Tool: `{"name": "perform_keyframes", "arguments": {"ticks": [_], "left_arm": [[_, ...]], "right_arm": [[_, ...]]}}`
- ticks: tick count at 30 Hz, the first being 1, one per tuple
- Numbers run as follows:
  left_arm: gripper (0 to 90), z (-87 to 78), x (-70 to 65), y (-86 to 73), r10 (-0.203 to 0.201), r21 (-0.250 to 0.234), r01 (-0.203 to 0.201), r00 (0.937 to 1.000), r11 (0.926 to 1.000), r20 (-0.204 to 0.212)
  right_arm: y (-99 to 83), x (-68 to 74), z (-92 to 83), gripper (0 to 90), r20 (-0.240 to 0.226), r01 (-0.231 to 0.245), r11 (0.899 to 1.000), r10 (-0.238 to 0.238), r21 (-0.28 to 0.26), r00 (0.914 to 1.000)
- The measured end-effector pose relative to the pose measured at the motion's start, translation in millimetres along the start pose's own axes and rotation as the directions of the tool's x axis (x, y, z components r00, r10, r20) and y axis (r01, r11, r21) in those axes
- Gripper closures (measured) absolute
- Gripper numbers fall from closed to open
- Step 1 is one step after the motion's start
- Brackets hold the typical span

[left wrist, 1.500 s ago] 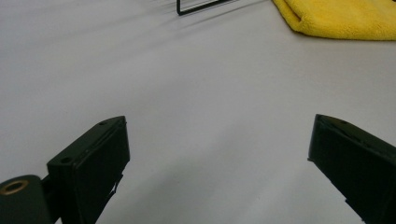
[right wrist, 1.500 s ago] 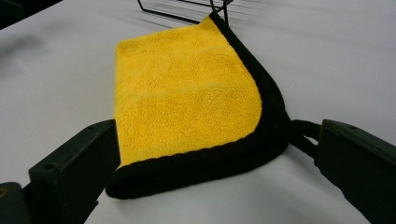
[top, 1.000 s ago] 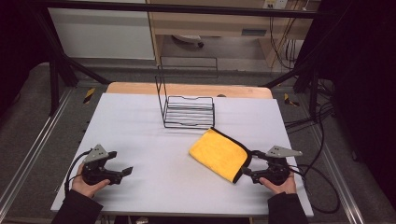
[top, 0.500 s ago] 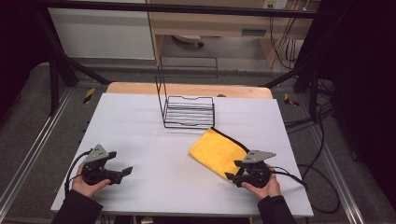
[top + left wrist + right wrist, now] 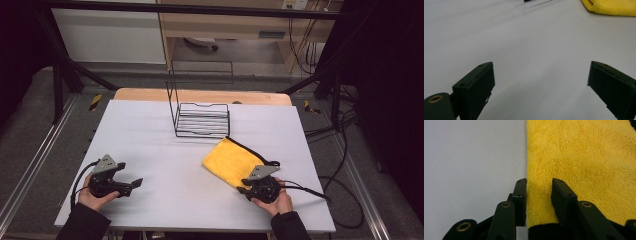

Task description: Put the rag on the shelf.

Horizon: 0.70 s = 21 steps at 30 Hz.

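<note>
I am holding my right hand-held gripper [image 5: 538,185] low over the near corner of the yellow cloth [image 5: 584,162], its jaws partly apart with a narrow strip of the cloth's edge between them, one jaw sitting just at that edge. The cloth [image 5: 235,161] is lying flat on the white surface [image 5: 150,140], just in front of the black wire rack [image 5: 200,119]. My left hand-held gripper [image 5: 540,82] is resting well apart to the left, jaws spread wide over bare surface.
</note>
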<state>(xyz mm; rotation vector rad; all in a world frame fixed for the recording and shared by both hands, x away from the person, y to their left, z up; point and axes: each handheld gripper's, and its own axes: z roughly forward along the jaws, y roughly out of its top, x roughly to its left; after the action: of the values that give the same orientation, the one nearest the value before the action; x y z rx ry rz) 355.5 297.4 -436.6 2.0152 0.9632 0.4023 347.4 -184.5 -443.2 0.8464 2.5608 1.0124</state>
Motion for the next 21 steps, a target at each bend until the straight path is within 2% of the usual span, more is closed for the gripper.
{"name": "perform_keyframes", "arguments": {"ticks": [3,5,11,14,21], "left_arm": [[7.2,-0.1,-0.1,0.1,-0.001,-0.001,0.001,1.0000,1.0000,0.000],[7.3,0.0,0.1,0.0,-0.001,0.001,0.001,1.0000,1.0000,-0.002],[7.5,-1.0,0.0,-0.7,-0.001,0.000,0.001,1.0000,1.0000,0.001],[8.0,-1.3,-0.6,-0.6,-0.003,-0.005,0.003,1.0000,1.0000,0.004],[8.3,-1.3,0.3,-0.7,-0.003,-0.002,0.003,1.0000,1.0000,0.003]], "right_arm": [[1.0,1.9,1.3,65.7,0.011,0.014,1.000,-0.014,0.010,0.9998],[1.7,4.0,3.0,66.9,0.030,0.046,0.999,-0.046,0.021,0.9985],[1.9,3.6,3.0,72.7,0.041,0.061,0.998,-0.062,0.026,0.9972],[3.8,2.3,2.3,80.1,0.029,0.087,0.996,-0.088,0.036,0.9957],[9.3,-4.4,-0.4,85.2,-0.004,0.028,0.998,-0.028,0.048,0.9996]]}}
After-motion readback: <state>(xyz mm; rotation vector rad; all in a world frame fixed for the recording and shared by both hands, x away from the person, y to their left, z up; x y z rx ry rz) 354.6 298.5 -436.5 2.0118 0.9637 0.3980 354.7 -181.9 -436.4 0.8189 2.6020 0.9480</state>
